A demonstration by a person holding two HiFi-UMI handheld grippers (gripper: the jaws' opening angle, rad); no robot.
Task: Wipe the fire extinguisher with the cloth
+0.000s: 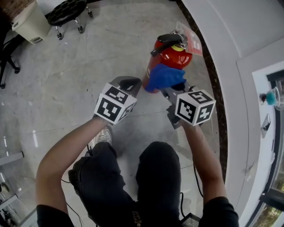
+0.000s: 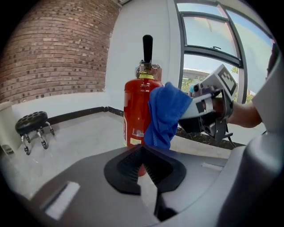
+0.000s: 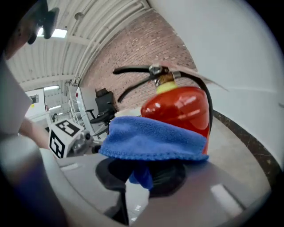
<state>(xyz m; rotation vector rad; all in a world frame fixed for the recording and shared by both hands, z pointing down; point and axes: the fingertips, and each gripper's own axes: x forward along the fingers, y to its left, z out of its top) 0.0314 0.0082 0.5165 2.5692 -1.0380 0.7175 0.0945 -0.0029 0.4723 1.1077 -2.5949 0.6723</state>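
Observation:
A red fire extinguisher (image 1: 172,55) with a black lever and yellow collar stands on the pale floor beside a white wall. My right gripper (image 1: 167,91) is shut on a blue cloth (image 1: 164,77), which lies against the extinguisher's upper body just below its shoulder. In the right gripper view the cloth (image 3: 153,137) drapes over the jaws in front of the red cylinder (image 3: 179,108). My left gripper (image 1: 132,85) is shut and empty, just left of the extinguisher. Seen from the left gripper view, the extinguisher (image 2: 138,113), the cloth (image 2: 165,116) and the right gripper (image 2: 208,106) stand ahead.
A dark skirting strip (image 1: 213,75) runs along the wall base to the right of the extinguisher. A black wheeled stool (image 1: 66,12) and a beige box (image 1: 31,22) stand at the far left. The person's legs (image 1: 128,177) are below the grippers.

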